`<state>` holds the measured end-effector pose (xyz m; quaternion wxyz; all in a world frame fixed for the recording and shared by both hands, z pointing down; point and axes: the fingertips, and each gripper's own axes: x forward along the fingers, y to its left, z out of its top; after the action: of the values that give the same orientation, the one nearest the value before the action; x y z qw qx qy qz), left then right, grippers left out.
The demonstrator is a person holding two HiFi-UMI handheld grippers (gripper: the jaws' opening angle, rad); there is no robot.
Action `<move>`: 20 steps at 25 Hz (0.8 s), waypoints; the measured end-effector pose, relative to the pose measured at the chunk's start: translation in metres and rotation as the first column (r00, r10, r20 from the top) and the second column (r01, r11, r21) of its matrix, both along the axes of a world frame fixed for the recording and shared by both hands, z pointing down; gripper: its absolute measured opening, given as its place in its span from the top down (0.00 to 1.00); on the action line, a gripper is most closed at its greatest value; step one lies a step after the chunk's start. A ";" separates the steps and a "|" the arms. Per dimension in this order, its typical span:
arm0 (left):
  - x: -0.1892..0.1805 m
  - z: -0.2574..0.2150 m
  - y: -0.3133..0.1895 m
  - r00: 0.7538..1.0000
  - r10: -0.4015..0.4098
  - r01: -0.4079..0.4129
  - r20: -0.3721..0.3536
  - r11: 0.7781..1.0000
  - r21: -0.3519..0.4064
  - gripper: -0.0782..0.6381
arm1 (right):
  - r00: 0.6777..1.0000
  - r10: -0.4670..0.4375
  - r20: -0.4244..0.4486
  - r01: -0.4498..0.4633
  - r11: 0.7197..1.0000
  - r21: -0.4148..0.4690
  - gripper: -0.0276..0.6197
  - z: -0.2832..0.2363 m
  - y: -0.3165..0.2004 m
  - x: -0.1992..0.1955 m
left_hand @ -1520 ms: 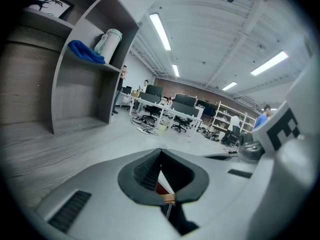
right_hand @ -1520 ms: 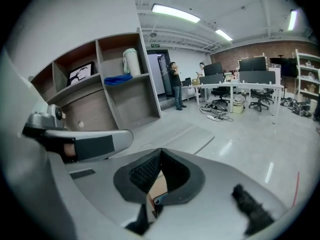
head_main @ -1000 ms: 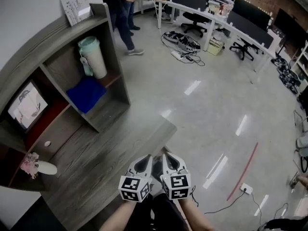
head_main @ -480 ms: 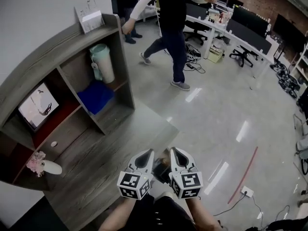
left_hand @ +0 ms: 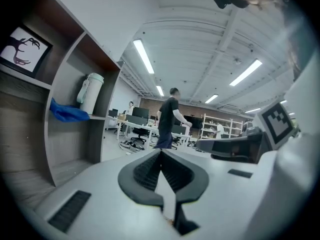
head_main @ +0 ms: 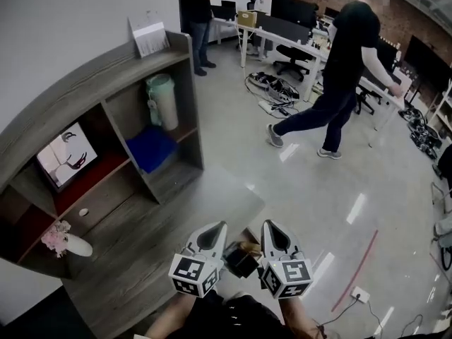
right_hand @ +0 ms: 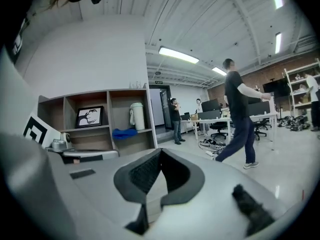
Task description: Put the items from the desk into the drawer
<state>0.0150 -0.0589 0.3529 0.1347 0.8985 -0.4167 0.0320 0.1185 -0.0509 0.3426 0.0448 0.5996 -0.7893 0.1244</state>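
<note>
Low over the desk's [head_main: 141, 249] near edge, two grippers sit side by side: left gripper [head_main: 216, 227] and right gripper [head_main: 268, 224], each pressed together, holding nothing. On the shelves stand one pale tumbler [head_main: 164, 101], one blue cloth [head_main: 152, 147], one framed picture [head_main: 67, 155] and one flower vase [head_main: 70, 245], with the closed drawer [head_main: 99, 202] below the picture.

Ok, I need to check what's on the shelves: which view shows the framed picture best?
The head view: the framed picture shows whole and largest there, in a shelf compartment. The right gripper view shows it head-on but small; the left gripper view catches it obliquely at its edge.
</note>
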 end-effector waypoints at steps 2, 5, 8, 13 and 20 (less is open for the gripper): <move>-0.002 -0.002 -0.001 1.000 -0.001 0.001 0.002 1.000 0.006 0.88 | 1.000 0.000 0.014 -0.001 1.000 0.010 0.94 -0.005 -0.001 0.000; -0.005 -0.003 -0.001 1.000 -0.006 0.006 0.008 1.000 0.008 0.88 | 1.000 -0.010 0.016 0.010 1.000 0.020 0.94 -0.010 -0.002 -0.004; -0.008 -0.003 -0.002 1.000 -0.010 0.010 0.009 1.000 0.006 0.88 | 1.000 -0.023 0.017 0.023 0.999 0.024 0.94 -0.012 -0.002 -0.009; -0.014 0.002 -0.001 1.000 -0.014 0.014 0.011 1.000 -0.006 0.88 | 0.999 -0.035 0.019 0.035 0.999 0.015 0.94 -0.007 -0.001 -0.018; -0.024 0.009 0.004 1.000 -0.017 0.017 0.019 0.999 -0.029 0.88 | 0.999 -0.044 0.026 0.044 0.999 -0.001 0.94 -0.002 0.006 -0.026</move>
<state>-0.0089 -0.0554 0.3623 0.1442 0.8925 -0.4250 0.0452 0.0926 -0.0451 0.3408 0.0378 0.5802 -0.8029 0.1318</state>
